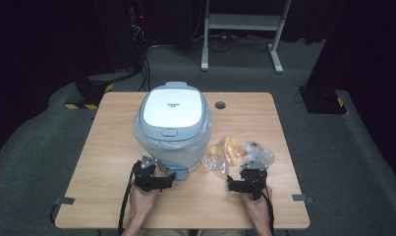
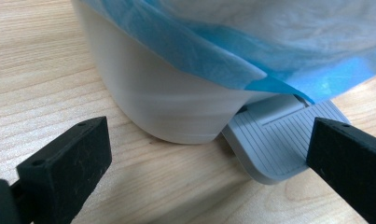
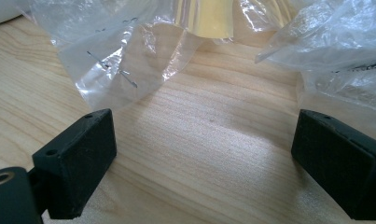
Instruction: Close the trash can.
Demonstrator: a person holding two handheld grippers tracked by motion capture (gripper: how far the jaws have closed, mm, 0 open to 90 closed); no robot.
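High view: a lidded white pedal bin (image 1: 172, 125) lined with a blue bag stands at the centre of the wooden desk (image 1: 112, 147); crumpled clear plastic wrappers (image 1: 237, 152) lie just right of it. Left gripper (image 1: 154, 181), lower centre-left, fingers (image 2: 64, 168) wide apart and empty, faces the grey pedal (image 2: 274, 140). Right gripper (image 1: 244, 182), lower centre-right, fingers (image 3: 76, 163) spread wide, empty, sits just before the wrappers.

White pedal bin (image 1: 172, 125), blue liner (image 2: 251, 51), grey ribbed pedal (image 2: 274, 140); clear wrappers (image 1: 235, 153) with yellow contents; black grippers; light woodgrain table (image 1: 107, 147).
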